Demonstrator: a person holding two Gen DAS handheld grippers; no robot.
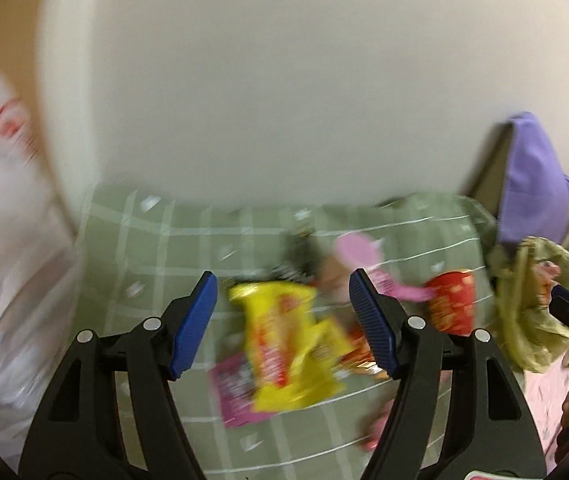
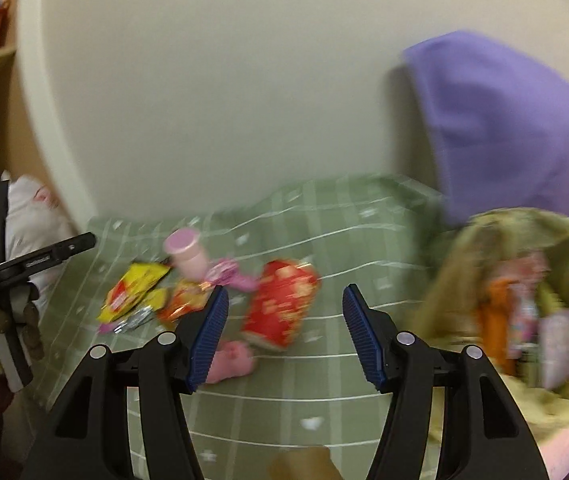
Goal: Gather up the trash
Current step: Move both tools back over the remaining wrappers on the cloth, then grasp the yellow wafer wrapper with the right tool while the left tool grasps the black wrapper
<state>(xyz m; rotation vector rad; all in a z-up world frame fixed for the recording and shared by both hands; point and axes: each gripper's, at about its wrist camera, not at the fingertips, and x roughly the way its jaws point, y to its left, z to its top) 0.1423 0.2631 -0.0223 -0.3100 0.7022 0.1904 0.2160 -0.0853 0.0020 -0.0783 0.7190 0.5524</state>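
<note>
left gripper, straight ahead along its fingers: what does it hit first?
Most likely the yellow snack wrapper: it lies on the green checked cloth between the open fingers of the left gripper, nothing visibly in front of it. The frame is motion-blurred and depth is unclear, so the pink wrapper beside it could be touched first.

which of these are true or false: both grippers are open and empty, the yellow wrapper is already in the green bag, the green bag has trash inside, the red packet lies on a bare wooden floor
Both grippers are open and empty: true. The left gripper and right gripper hold nothing.
The yellow wrapper is in the green bag: false. It lies on the green checked cloth.
The green bag has trash inside: true.
The red packet lies on a bare wooden floor: false. It lies on the checked cloth.
</note>
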